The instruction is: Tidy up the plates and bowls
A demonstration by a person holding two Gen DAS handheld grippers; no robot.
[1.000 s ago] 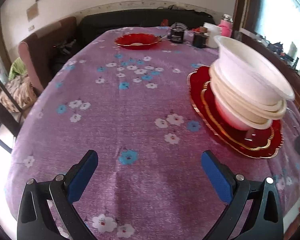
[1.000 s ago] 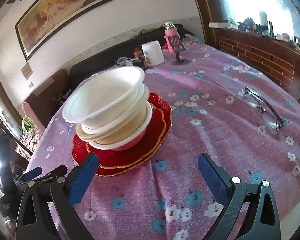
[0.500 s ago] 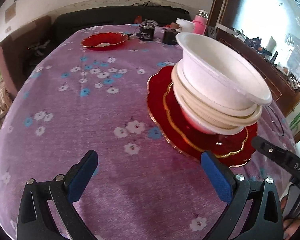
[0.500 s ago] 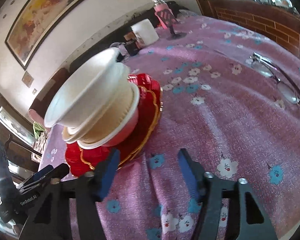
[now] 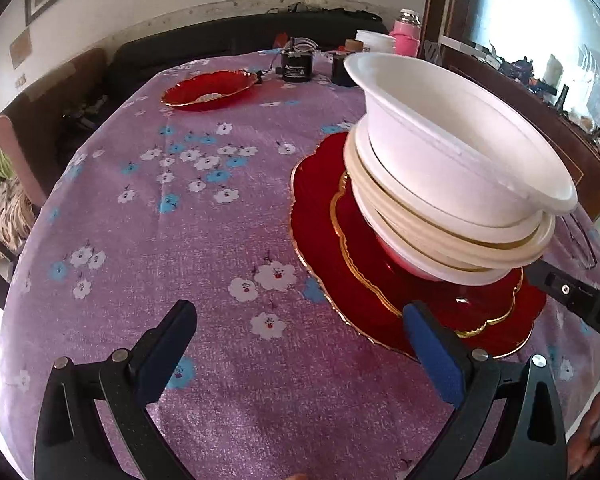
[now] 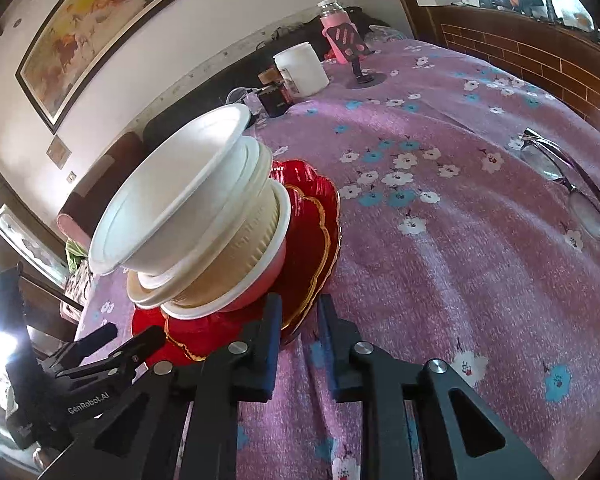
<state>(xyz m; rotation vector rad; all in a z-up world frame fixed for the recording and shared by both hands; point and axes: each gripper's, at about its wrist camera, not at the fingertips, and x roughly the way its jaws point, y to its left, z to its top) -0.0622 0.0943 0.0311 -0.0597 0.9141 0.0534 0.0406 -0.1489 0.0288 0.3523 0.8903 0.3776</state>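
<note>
A stack of white and cream bowls (image 5: 452, 184) sits on stacked red gold-rimmed plates (image 5: 364, 280) on the purple flowered tablecloth. It also shows in the right wrist view, the bowls (image 6: 196, 216) on the plates (image 6: 312, 232). My left gripper (image 5: 296, 340) is open and empty, its right finger at the plates' near edge. My right gripper (image 6: 298, 320) has its jaws nearly closed around the near rim of the red plates. Another red plate (image 5: 208, 90) lies at the far side of the table.
Far end of the table: a white container (image 6: 302, 68), a pink bottle (image 6: 334, 26), a phone stand (image 6: 356, 56) and small dark jars (image 5: 296, 66). Eyeglasses (image 6: 572, 184) lie at the right. Chairs and a sofa stand beyond the table's left edge.
My right gripper has closed from wide open to a narrow gap at the plates' rim and moved in. My left gripper has shifted closer to the plate stack.
</note>
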